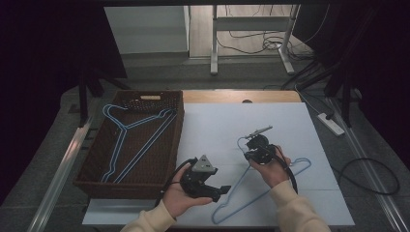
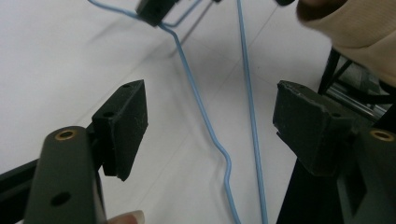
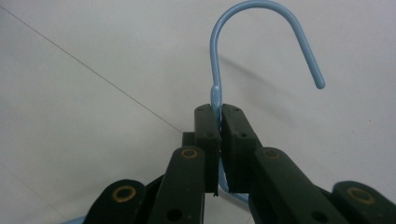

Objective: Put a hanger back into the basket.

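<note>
White tabletop (image 1: 217,130): hanger (image 1: 263,193) neck in R tongs (image 3: 219,135).

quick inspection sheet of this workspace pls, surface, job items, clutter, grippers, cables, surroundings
surface: white sheet over a wooden table, bare around the work.
job's things: a blue wire hanger lies on the sheet; two more blue wire hangers lie in the wicker basket at the left.
clutter: nothing seen.
grippers: right gripper shut on the hanger's neck below the hook; left gripper open, its jaws to either side of the hanger's wires without touching.
cables: a black cable trails from the right gripper; loose cables on the floor.
surroundings: power strip on the floor at the right, desk legs beyond, dark curtains.
</note>
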`<state>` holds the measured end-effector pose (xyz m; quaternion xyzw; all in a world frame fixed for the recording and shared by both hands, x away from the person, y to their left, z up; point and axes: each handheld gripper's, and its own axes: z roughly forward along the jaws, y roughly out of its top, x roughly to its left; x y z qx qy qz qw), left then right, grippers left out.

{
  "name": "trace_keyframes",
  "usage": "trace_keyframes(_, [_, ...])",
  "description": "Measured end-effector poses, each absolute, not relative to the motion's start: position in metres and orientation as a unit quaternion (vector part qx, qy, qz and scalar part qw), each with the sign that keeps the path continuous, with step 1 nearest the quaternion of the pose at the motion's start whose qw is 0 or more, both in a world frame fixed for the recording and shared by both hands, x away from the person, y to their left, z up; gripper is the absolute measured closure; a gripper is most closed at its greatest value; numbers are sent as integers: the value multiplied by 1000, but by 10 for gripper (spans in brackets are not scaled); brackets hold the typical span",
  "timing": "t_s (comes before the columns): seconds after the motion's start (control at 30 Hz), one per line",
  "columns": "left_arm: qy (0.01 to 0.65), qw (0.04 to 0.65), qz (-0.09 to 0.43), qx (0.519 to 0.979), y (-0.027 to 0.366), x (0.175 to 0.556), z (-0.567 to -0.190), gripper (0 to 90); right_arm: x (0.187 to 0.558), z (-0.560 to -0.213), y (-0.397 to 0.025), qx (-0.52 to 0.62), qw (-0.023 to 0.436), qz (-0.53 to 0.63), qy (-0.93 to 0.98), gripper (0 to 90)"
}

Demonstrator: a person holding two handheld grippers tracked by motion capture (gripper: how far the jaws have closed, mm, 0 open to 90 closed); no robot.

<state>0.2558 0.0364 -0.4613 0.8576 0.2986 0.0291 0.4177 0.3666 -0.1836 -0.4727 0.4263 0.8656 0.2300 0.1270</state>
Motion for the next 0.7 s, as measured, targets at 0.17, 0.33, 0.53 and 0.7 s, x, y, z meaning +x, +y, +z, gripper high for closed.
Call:
trace_keyframes(0.17, [313, 402, 8, 860, 19, 273, -481, 283, 366, -471, -184, 424, 130, 234, 865, 865])
trace_keyframes(0.33, [323, 385, -6, 865, 5, 286, -500, 324, 365, -469, -184, 423, 132, 239, 864, 864])
trace_keyframes(0.53, [325, 385, -15, 863, -4, 291, -508, 334, 364, -467, -186, 425, 134, 244, 861, 865])
trace_keyframes(0.7, [322, 375, -21, 869, -10, 293, -515, 389, 364, -467, -186, 426, 135, 247, 860, 864])
